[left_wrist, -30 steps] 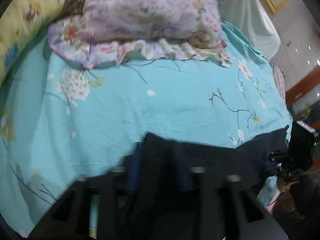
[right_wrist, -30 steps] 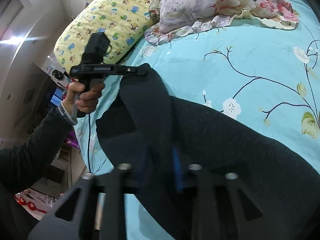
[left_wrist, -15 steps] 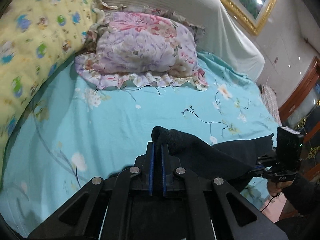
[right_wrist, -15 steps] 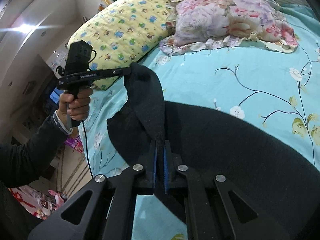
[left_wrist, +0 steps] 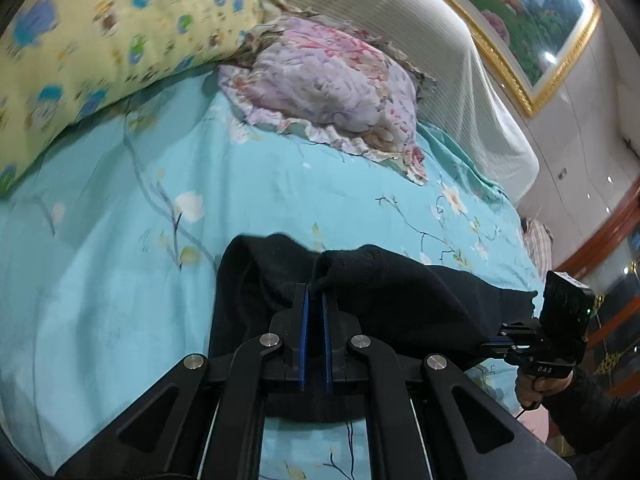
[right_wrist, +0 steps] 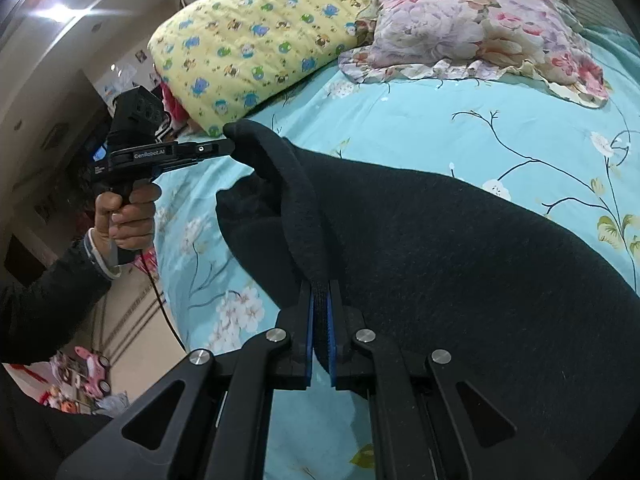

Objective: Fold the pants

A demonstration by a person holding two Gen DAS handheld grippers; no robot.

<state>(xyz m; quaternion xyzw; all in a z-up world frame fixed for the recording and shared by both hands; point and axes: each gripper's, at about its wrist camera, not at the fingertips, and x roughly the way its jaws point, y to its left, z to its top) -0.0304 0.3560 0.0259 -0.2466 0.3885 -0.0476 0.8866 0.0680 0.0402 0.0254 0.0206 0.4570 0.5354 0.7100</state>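
Pinching the pants [right_wrist: 460, 248] in both grippers, I hold one edge lifted off the bed [right_wrist: 420, 128]. My left gripper [left_wrist: 314, 296] and right gripper [right_wrist: 320, 284] are each clamped on dark cloth. That edge runs sideways between them; ahead, the rest lies on the sheet, thick, black, fleecy, creased.

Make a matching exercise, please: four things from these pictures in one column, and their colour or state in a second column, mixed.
Things:
1. pants
2. long pillow
3. bedsheet
4. left gripper

Descriptions:
A. yellow with small cartoon figures
B. turquoise with flowers and branches
C. shut on dark cloth
D. black, held up at one edge

Pairs: 1-D, 2-A, 3-B, 4-C
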